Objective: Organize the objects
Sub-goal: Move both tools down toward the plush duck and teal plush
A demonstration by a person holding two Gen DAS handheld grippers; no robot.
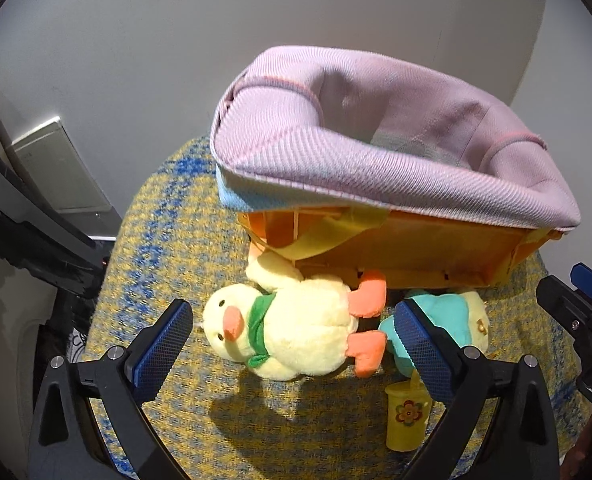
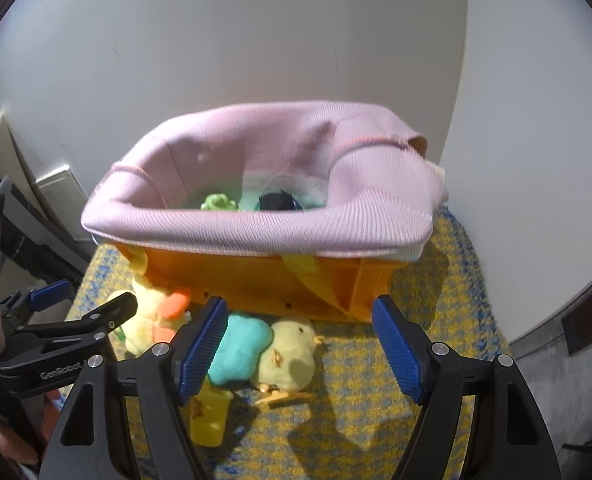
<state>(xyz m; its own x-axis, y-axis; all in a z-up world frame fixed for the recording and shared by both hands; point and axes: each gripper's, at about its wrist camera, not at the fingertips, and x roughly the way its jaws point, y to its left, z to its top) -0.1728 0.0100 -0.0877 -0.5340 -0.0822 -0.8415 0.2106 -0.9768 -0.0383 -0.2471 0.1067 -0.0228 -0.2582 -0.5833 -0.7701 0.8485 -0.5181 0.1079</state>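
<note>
A yellow plush duck with a green scarf and orange feet lies on its side in front of an orange basket lined with pink cloth. My left gripper hangs open over the duck, and its pads do not touch the toy. To the right lies a smaller yellow chick with a teal piece, and a yellow flower cup stands near it. My right gripper is open above that chick, holding nothing. The basket holds a green toy and a dark object.
Everything rests on a round yellow-and-blue woven cover against a white wall. Dark equipment stands at the left edge. Grey floor lies to the right. The left gripper shows at the right wrist view's left side.
</note>
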